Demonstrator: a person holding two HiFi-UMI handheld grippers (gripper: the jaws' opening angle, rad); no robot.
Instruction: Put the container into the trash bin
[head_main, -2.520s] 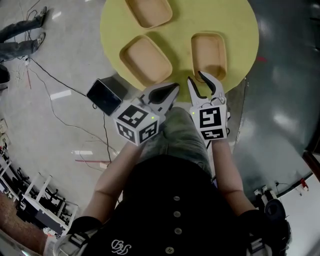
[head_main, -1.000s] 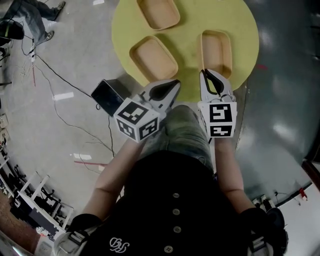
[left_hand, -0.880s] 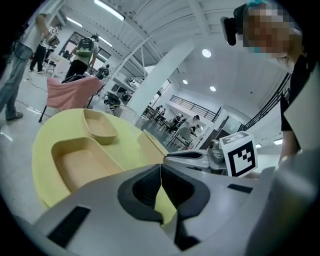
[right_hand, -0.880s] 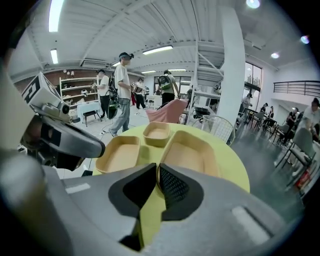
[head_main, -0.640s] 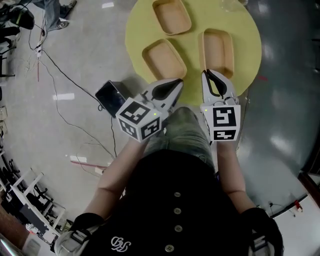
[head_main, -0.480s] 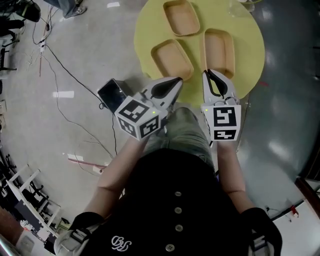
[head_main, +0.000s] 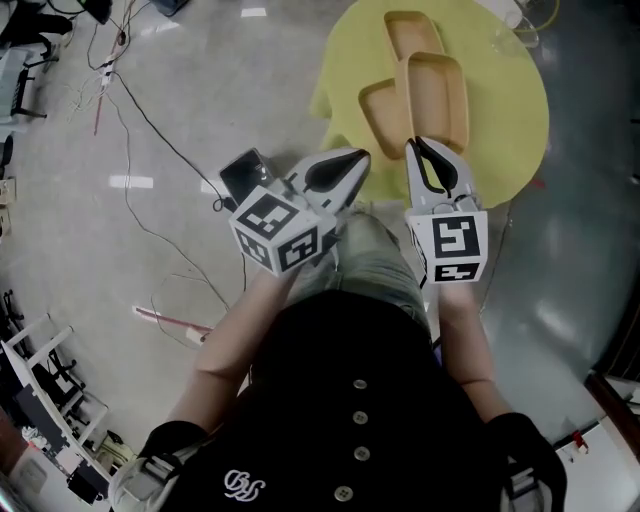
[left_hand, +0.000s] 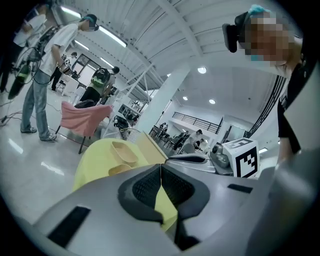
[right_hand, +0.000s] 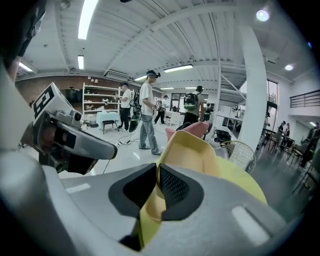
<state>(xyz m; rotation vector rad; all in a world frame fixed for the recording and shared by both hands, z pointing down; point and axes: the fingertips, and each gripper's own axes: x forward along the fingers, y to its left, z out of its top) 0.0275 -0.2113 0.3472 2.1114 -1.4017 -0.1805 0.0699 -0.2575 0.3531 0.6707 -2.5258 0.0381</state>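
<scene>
left gripper (head_main: 355, 158): jaws together with the pads meeting tip to tip; it holds nothing. Only the yellow table (head_main: 505, 120) shows beyond them.

spare containers (head_main: 378, 108): two more tan trays lie on the table, left of and behind the held one. Neither gripper touches them.

container (head_main: 437, 88): a tan, shallow oblong tray in the right gripper's grip over the table. Its near short end is at the jaws and its far end overlaps the other trays in the head view.

handling: it looks light and thin-walled, probably moulded pulp or plastic. It seems stiff enough to carry by one edge but likely to flex or swing. The rim of a short end is the natural place to hold it, and a firm pinch should keep it from slipping.

right gripper (head_main: 414, 148): jaws nearly closed, clamped on the container's near wall with one pad inside and one outside.

trash bin: not clearly in view. A wire basket (right_hand: 241, 151) past the table may be it, but I cannot tell.
</scene>
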